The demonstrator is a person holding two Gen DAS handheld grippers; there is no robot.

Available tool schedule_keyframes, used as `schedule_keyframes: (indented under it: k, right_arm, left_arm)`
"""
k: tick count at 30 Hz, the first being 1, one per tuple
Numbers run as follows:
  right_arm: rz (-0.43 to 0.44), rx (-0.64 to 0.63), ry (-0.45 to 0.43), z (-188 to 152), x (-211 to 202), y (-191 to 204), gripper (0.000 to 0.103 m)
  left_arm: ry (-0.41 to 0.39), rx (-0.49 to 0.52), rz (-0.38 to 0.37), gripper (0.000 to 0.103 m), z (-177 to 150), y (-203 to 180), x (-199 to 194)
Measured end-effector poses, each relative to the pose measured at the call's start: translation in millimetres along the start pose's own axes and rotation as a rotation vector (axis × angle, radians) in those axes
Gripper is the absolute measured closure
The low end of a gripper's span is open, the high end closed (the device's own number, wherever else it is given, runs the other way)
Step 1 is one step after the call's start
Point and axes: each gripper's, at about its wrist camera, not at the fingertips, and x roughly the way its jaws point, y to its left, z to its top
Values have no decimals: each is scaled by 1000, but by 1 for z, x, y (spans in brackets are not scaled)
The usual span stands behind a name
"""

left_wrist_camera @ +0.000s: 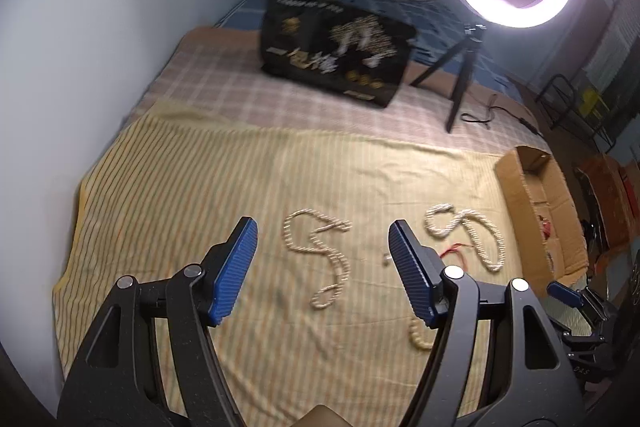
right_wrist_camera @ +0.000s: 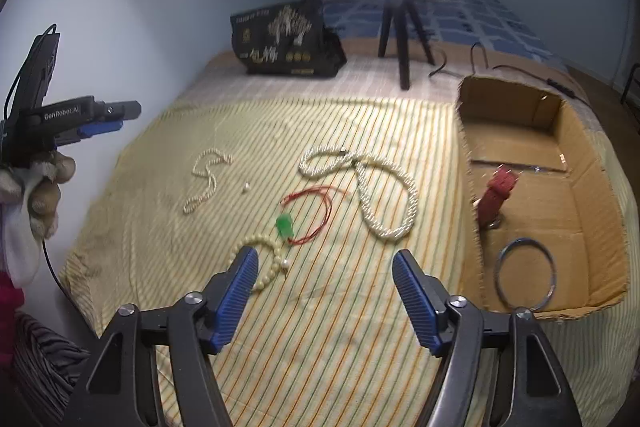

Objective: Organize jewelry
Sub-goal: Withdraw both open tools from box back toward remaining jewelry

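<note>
Pearl necklaces (right_wrist_camera: 372, 187) lie on our striped cloth (right_wrist_camera: 320, 327); our left gripper (left_wrist_camera: 322, 267) and right gripper (right_wrist_camera: 324, 291) both gape wide, holding nothing

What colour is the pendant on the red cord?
Green pendant, clearest in the right wrist view.

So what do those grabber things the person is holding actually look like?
Each gripper, left and right, has black plastic arms with silver rivets and ribbed blue pads. The left one, seen from the right camera, reads "GenRobot.AI", trails a black cable, and sits in a gloved hand.
</note>
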Motion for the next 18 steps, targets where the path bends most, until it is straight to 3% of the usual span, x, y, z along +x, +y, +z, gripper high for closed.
schedule_keyframes:
  k: [6, 13, 18]
  right_arm:
    - [6, -9, 28, -1, 14, 4, 34]
    - [87, -41, 59, 7, 29, 21, 52]
    - [146, -145, 104, 2, 45, 51, 56]
  left_arm:
    - [79, -15, 16, 38, -13, 23, 24]
    - [153, -21, -14, 44, -18, 23, 50]
    - [186, -35, -19, 51, -18, 24, 64]
